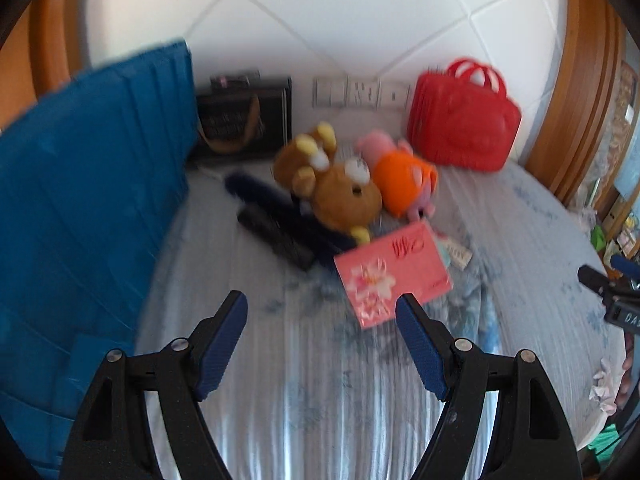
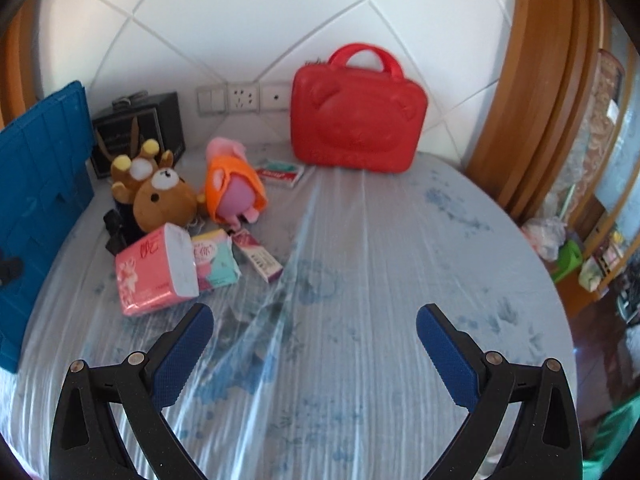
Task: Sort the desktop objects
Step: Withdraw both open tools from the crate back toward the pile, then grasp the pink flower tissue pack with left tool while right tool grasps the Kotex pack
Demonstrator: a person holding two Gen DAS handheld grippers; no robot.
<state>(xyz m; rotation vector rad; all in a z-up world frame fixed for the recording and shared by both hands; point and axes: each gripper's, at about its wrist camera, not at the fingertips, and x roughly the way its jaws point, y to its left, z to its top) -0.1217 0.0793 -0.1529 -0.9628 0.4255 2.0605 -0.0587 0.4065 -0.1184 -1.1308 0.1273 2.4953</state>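
On the round table lie a brown plush bear (image 1: 340,196) (image 2: 160,200), a pink plush pig in an orange dress (image 1: 400,176) (image 2: 234,188), a pink tissue pack (image 1: 394,276) (image 2: 154,270), a smaller tissue packet (image 2: 216,258), a slim white-and-pink box (image 2: 258,256) and dark objects (image 1: 276,232). A red bear-face case (image 1: 464,120) (image 2: 356,120) stands upright at the back. My left gripper (image 1: 322,308) hangs open just short of the pink tissue pack, nothing between its fingers. My right gripper (image 2: 314,320) is open over bare tablecloth.
A blue crate (image 1: 92,200) (image 2: 40,184) stands along the table's left side. A black box (image 1: 244,120) (image 2: 140,128) and wall sockets (image 2: 240,98) sit at the back. A small red-and-white packet (image 2: 282,172) lies before the case. The pale blue plastic-covered tablecloth (image 2: 380,280) stretches right.
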